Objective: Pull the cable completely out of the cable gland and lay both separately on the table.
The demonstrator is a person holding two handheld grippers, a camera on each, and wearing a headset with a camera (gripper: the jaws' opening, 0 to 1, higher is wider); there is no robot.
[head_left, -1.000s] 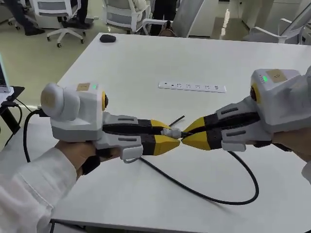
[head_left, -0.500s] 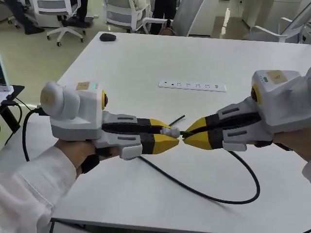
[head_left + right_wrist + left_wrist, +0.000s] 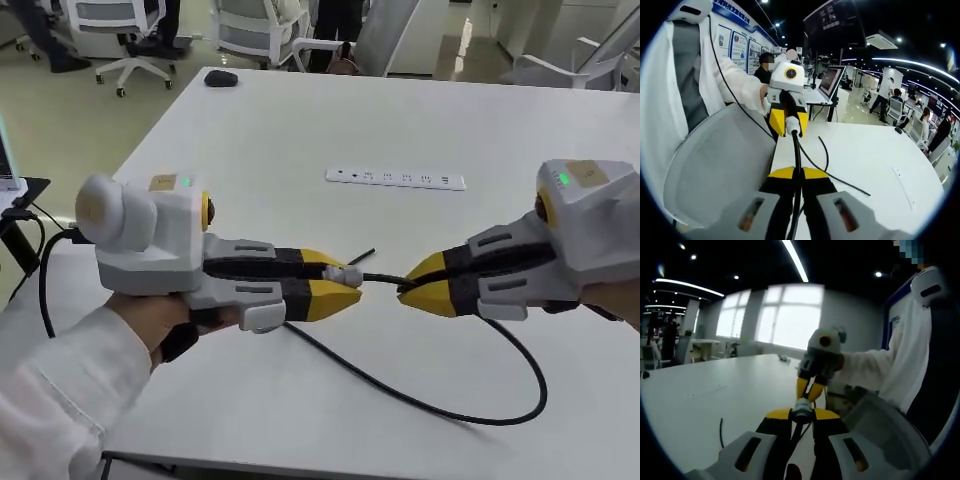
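The left tool (image 3: pixel 352 284) is clamped on the white cable gland (image 3: pixel 346 273) and the right tool (image 3: pixel 403 291) is closed on the black cable (image 3: pixel 380 279) just beside it. Both are held above the counter (image 3: pixel 300 130), with a short straight run of cable between them and the rest looping onto the counter. The cable looks not yet free of the gland, so the pull is best made straight along the gland's axis, with the left tool steady and the right drawing away without twisting; if the jacket slips, gripping closer to the gland should help.
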